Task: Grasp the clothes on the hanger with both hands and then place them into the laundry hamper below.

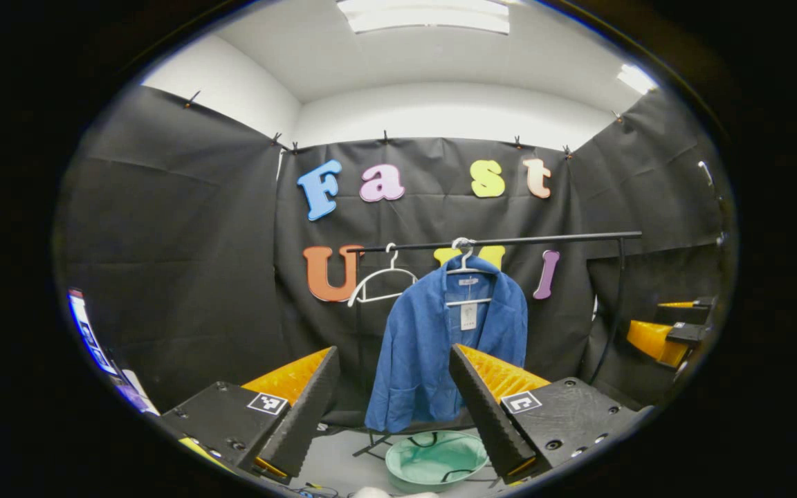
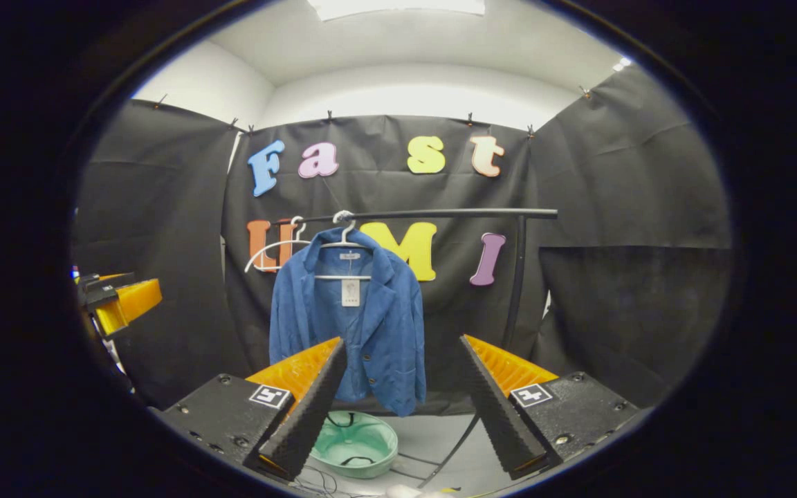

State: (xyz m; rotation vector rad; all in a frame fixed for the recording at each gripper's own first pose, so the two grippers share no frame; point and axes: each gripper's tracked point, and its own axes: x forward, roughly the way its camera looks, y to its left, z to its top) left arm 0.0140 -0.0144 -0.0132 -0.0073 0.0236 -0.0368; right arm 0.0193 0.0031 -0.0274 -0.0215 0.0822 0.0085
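A blue jacket (image 1: 433,346) (image 2: 357,325) hangs on a white hanger (image 1: 466,266) (image 2: 344,238) from a black rail (image 1: 551,239) (image 2: 440,214). Below it on the floor sits a pale green hamper (image 1: 434,458) (image 2: 353,443). My left gripper (image 1: 395,408) is open, well short of the jacket, nothing between its fingers. My right gripper (image 2: 402,404) is open too, also apart from the jacket. The right gripper's orange fingers (image 1: 658,339) show at the right edge of the left gripper view. The left gripper's orange fingers (image 2: 125,304) show at the left edge of the right gripper view.
A second, bare white hanger (image 1: 381,280) (image 2: 270,249) hangs left of the jacket. The rail's upright post (image 2: 517,277) stands to the right, with the rack's black feet and cables on the grey floor (image 1: 343,463) near the hamper.
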